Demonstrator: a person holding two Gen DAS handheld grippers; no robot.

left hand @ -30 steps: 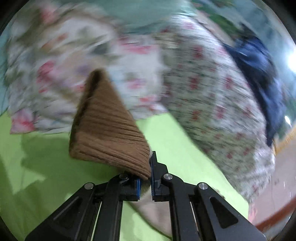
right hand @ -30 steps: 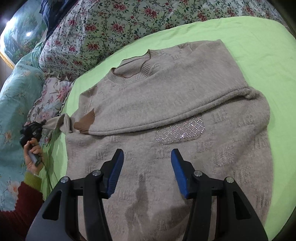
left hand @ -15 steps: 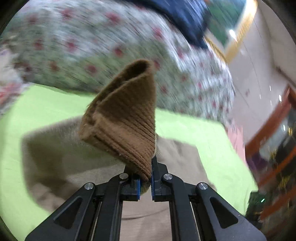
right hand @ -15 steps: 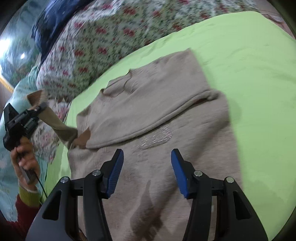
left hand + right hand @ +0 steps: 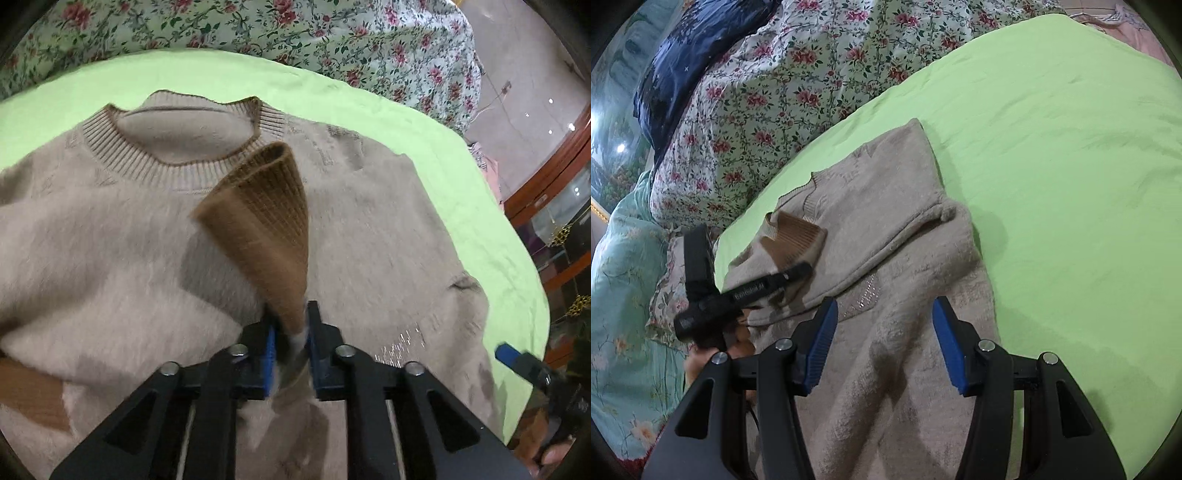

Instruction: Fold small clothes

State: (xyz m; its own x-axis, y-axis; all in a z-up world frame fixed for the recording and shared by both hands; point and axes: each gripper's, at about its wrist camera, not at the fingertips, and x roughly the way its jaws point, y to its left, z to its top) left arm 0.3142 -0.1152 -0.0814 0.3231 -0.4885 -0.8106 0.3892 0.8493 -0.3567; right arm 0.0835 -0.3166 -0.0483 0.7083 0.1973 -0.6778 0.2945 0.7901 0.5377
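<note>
Left wrist: beige sweater (image 5: 110,236), brown ribbed cuff (image 5: 269,229) pinched upright in left tool (image 5: 290,354).

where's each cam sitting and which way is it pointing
Left wrist: rides the left hand-held gripper, facing the sweater neckline; its fingers pinch the brown cuff.
Right wrist: rides the right hand-held gripper, open above the sweater's lower body, facing the floral bedding; the person's hand shows.
Shared: sweater, cuff, green sheet.

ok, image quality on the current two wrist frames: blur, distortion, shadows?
Left wrist: mostly sharp, slight smear on the brown cuff held in the left tongs; strong fisheye bending. Right wrist: sweater soft, left tongs motion-blurred, open right tongs shadowing the knit.
</note>
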